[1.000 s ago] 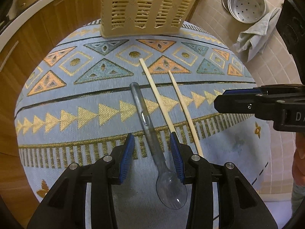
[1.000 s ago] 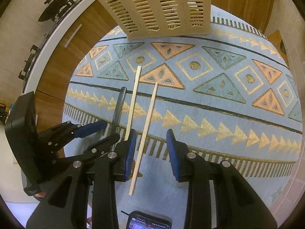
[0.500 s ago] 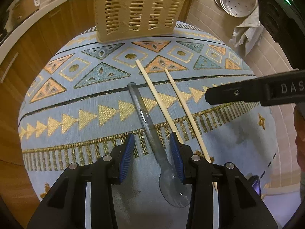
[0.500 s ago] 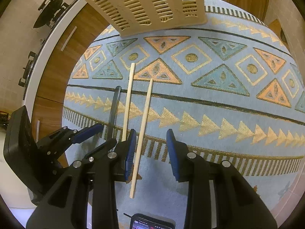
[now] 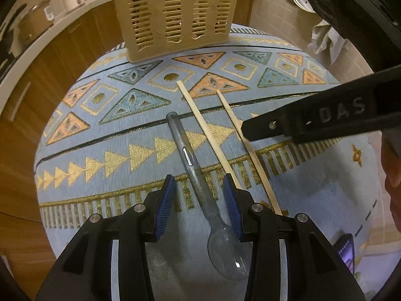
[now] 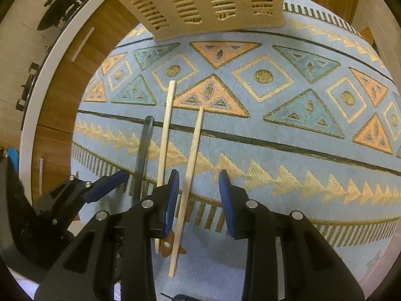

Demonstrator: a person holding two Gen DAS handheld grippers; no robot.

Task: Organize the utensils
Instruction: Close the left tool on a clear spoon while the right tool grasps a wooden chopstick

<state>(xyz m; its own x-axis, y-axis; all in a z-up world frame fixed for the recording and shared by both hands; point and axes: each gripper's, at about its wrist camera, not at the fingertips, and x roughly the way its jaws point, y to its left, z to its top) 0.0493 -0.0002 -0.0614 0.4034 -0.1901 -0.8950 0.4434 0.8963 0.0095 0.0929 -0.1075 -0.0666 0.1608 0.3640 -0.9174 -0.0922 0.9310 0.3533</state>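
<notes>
left gripper (image 5: pixel 199 188) jaws closing round spoon (image 5: pixel 200 190), not yet gripping | right gripper (image 6: pixel 199 188) jaws released astride chopstick (image 6: pixel 190 165) | we centre handles, then lift toward basket (image 5: pixel 175 12) at 12 o'clock

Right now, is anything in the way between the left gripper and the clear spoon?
Nothing visible. The left gripper already straddles the spoon handle, its jaws closing, pads not yet touching. The nearest chopstick lies just outside its right finger.

Wooden cabinets (image 5: pixel 37 80), white countertop (image 5: pixel 50 28) (kitchen), beige tiled floor (image 5: pixel 270 17).
</notes>
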